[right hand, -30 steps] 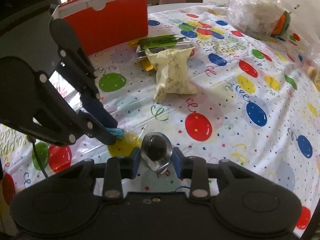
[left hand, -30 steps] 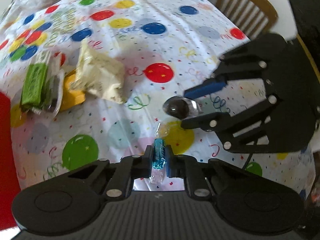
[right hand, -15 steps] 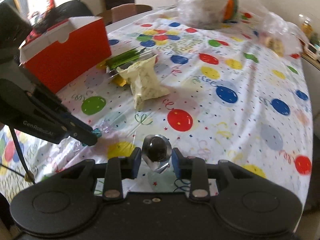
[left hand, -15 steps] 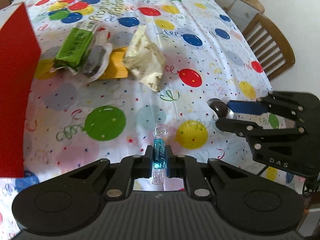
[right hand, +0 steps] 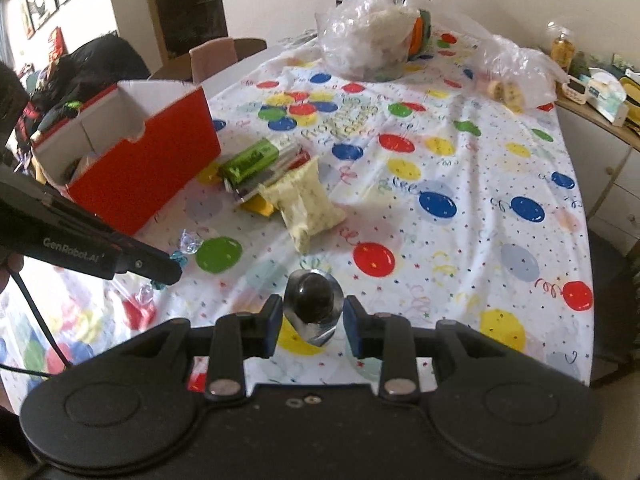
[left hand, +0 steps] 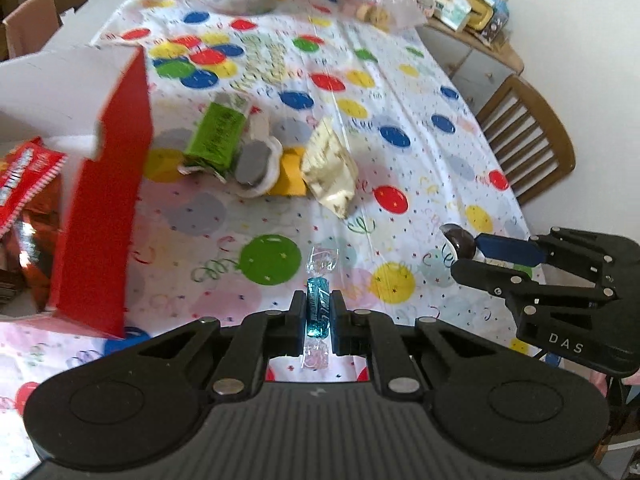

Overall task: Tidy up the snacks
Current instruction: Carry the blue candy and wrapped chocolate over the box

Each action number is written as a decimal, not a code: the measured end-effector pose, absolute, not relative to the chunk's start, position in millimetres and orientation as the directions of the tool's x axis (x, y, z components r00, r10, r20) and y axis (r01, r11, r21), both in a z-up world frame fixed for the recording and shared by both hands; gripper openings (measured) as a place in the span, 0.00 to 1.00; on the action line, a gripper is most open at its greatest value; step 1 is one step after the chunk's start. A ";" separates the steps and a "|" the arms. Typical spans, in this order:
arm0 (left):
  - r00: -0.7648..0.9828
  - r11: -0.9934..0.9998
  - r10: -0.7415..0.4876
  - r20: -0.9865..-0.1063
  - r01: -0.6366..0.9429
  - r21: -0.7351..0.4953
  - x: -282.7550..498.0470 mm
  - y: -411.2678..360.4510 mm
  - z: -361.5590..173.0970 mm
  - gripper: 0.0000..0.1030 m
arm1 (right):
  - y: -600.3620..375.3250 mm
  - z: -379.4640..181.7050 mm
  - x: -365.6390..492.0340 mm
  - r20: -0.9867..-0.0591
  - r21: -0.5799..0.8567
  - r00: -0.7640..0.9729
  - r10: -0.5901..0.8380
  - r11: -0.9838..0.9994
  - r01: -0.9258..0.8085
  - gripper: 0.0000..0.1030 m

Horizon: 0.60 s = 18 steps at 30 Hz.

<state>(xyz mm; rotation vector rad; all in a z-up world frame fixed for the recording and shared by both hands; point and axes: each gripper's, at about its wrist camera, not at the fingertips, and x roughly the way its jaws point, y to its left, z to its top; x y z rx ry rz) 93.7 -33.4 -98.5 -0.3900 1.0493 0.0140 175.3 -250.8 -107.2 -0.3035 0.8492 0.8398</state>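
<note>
My left gripper [left hand: 318, 316] is shut on a blue wrapped candy [left hand: 317, 310] and holds it above the table. My right gripper [right hand: 312, 322] is shut on a dark round chocolate in clear wrap [right hand: 313, 304]; it also shows at the right of the left wrist view [left hand: 460, 240]. A red open box [left hand: 104, 208] stands at the left with red snack packs [left hand: 24, 176] inside; it also shows in the right wrist view [right hand: 148, 168]. On the cloth lie a green bar [left hand: 216, 136], a grey-lidded cup [left hand: 254, 162], a yellow pack [left hand: 290, 174] and a cream pouch [left hand: 330, 168].
The table carries a balloon-print cloth [right hand: 460, 208]. Clear plastic bags [right hand: 368, 40] sit at the far end. A wooden chair [left hand: 528, 136] stands at the right edge, and a sideboard [right hand: 600, 120] lies beyond it. The left gripper's arm [right hand: 80, 248] crosses the right wrist view.
Both grippers have risen and pulled back with their candies. The left view has swung left, so the red box and its inside now show.
</note>
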 end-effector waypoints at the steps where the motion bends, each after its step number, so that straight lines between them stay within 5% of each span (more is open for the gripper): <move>1: 0.514 0.930 -0.174 -0.840 -0.194 -0.312 90.4 -29.1 -93.9 0.11 | -248.0 -103.4 172.4 -0.757 0.084 0.377 0.533 0.651 -0.754 0.31; 18: 0.603 0.933 -0.096 -0.792 -0.222 -0.282 46.5 75.1 -44.6 0.11 | -140.8 -51.2 127.8 -0.691 0.078 0.403 0.600 0.616 -0.784 0.31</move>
